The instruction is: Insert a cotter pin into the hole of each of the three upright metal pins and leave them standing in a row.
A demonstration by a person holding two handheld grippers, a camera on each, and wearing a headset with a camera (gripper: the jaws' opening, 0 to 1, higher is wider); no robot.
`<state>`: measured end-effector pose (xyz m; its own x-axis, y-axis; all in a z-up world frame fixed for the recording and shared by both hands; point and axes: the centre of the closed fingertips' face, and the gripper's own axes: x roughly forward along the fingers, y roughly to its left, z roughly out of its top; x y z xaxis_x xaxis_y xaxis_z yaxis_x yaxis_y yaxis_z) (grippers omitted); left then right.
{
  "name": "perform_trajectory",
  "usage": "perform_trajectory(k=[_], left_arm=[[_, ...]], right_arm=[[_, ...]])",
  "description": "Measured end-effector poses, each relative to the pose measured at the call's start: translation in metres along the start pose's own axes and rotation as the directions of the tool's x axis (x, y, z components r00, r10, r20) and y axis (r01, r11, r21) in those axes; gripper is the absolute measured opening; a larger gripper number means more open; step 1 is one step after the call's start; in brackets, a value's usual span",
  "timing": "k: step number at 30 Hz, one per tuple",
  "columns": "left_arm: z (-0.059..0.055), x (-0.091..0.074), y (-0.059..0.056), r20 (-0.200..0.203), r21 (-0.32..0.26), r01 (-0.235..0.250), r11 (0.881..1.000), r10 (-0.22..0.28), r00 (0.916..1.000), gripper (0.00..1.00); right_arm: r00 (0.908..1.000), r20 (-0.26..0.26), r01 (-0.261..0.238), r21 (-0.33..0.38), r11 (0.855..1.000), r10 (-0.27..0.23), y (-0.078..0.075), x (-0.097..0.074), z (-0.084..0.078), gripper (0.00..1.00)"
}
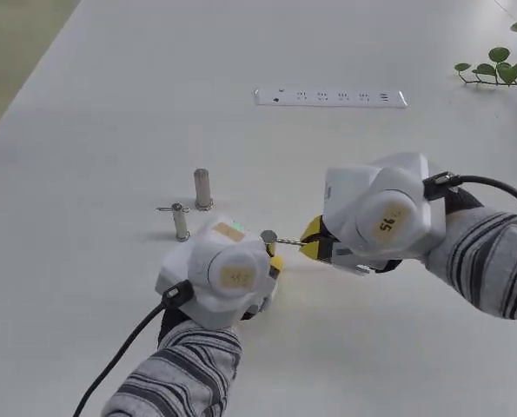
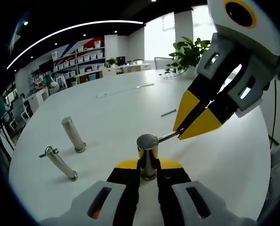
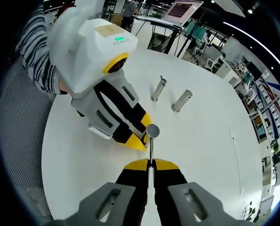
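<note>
White tabletop [image 1: 110, 104] is carrying everything. The left claw [image 2: 148, 165] is pinching an upright metal pin [image 2: 148, 146], and the right claw [image 3: 150, 164] is pinching a cotter pin [image 3: 150, 148] whose tip is reaching that pin's head. At ten o'clock, a bare pin [image 1: 202, 188] and a fitted pin [image 1: 180, 221] are standing.

A cottered pin [image 1: 181, 223] and bare pin [image 1: 202, 188] stand upright; a third pin [image 1: 268, 236] touches a cotter pin [image 1: 289, 241].

Your left tool [image 2: 148, 165] and right tool [image 3: 150, 164] are white-bodied, with black jaws tipped yellow. Your sleeves [image 1: 488, 261] are striped grey and black. The metal pins [image 1: 202, 188] and cotter pin [image 3: 150, 148] are silver, the counter [image 1: 110, 130] white, the plant [image 1: 497, 65] green.
</note>
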<state>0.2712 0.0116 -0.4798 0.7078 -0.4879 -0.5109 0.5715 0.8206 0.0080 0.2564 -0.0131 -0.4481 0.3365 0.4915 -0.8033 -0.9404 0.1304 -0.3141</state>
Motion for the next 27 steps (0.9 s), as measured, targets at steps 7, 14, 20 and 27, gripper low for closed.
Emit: perform_trajectory(k=[7,14,20,27], left_arm=[[-0.001,0.0,0.0,0.001,-0.004,-0.017,1.0,0.017,0.9999,0.1],[-0.002,0.001,0.001,-0.004,0.0,-0.024,1.0,0.024,0.9997,0.1],[-0.003,0.002,0.001,-0.005,-0.025,-0.029,0.999,0.029,0.9996,0.1],[-0.003,0.002,0.001,-0.006,-0.042,-0.04,0.998,0.04,0.9992,0.1]], right_arm=[[0.9999,0.011,0.003,-0.027,1.0,-0.003,-0.001,0.006,0.005,0.0],[0.9996,0.029,0.002,-0.036,0.999,-0.001,-0.002,0.011,0.012,0.0],[0.9992,0.039,0.007,-0.044,0.999,-0.005,-0.002,0.013,0.016,0.0],[0.9981,0.055,0.031,-0.037,0.999,-0.029,-0.005,0.015,0.022,0.0]])
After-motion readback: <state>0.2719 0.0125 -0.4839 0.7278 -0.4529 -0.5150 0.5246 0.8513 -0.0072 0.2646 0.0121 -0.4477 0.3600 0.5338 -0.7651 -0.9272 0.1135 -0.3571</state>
